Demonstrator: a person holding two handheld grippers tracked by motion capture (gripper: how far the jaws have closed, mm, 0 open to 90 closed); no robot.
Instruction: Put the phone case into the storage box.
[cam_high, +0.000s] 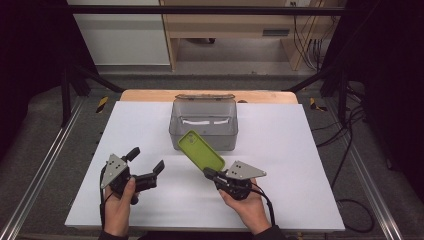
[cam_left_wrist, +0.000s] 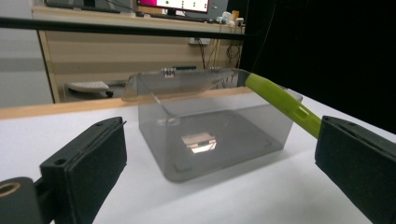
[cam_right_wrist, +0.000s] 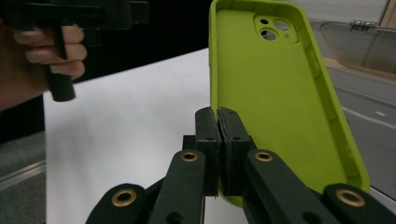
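A lime green phone case (cam_high: 201, 150) is held up off the table, tilted, with its hollow side and camera cut-out facing the right gripper view (cam_right_wrist: 280, 93). My right gripper (cam_high: 207, 173) is shut on the case's lower edge, with the pads (cam_right_wrist: 208, 130) pinching the rim. The far end of the case leans towards the front of a grey see-through box (cam_high: 204, 125). My left gripper (cam_high: 146, 160) is open to the left of the case, holding nothing. In the left gripper view the box (cam_left_wrist: 210, 126) stands beyond the wide-apart jaws, and the case (cam_left_wrist: 280, 100) slants in at the right.
The box's hinged lid (cam_high: 205, 97) stands open at the back, and a pale patch (cam_left_wrist: 200, 142) shows on its floor. A white table top (cam_high: 285, 155) spreads around it, with a wooden strip (cam_high: 150, 95) along the far edge. Black frame bars and cables flank the table.
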